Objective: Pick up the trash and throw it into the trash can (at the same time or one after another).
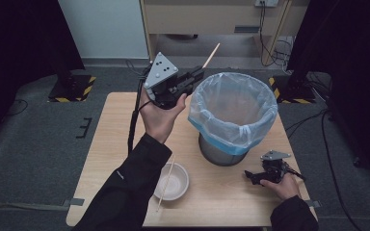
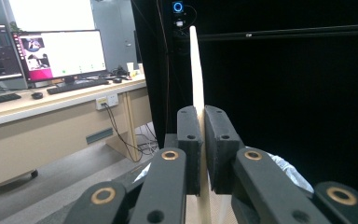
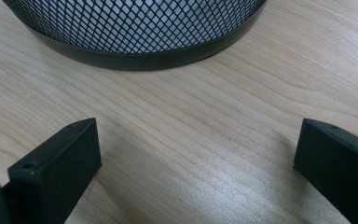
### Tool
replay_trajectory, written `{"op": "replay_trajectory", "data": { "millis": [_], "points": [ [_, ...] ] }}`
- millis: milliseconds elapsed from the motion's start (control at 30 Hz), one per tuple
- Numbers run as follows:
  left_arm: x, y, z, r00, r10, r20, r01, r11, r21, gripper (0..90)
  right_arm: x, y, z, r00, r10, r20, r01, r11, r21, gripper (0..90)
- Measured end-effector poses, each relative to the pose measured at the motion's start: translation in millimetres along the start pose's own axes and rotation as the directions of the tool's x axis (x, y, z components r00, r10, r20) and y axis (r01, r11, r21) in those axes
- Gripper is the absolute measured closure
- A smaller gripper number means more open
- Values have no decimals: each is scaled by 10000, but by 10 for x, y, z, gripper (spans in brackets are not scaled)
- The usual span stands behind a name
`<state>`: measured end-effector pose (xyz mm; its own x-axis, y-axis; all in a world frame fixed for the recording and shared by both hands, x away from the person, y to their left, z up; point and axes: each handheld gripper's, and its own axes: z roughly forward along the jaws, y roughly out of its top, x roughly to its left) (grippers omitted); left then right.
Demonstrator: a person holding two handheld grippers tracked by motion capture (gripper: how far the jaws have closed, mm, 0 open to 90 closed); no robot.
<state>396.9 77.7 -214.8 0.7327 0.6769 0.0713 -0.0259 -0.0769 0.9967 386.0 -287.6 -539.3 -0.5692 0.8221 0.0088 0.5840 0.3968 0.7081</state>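
Note:
My left gripper (image 1: 200, 73) is raised beside the left rim of the mesh bin (image 1: 232, 115), jaws shut on a wooden chopstick (image 1: 211, 55) that pokes up and away from the pads. In the left gripper view the chopstick (image 2: 196, 70) stands clamped between the two black pads (image 2: 189, 140). A second chopstick (image 1: 166, 180) lies across a white bowl (image 1: 172, 181) near the table's front edge. My right gripper (image 1: 251, 177) rests low on the table at the front right, open, nothing between its jaws; the bin's mesh base (image 3: 135, 32) lies just ahead of it.
The bin is lined with a pale blue plastic bag (image 1: 233, 98). The wooden table (image 1: 111, 144) ends close behind the bin. A desk with monitors (image 2: 58, 53) stands beyond the table, and cables run over the floor.

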Motion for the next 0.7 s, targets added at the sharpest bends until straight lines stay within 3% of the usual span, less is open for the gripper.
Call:
{"op": "replay_trajectory", "data": {
  "millis": [700],
  "points": [
    [-92, 94, 447, 9999, 41, 161, -40, 10000, -81, 851, 0, 0, 0, 10000, -5, 0, 5, 10000, -1, 8]
  ]
}}
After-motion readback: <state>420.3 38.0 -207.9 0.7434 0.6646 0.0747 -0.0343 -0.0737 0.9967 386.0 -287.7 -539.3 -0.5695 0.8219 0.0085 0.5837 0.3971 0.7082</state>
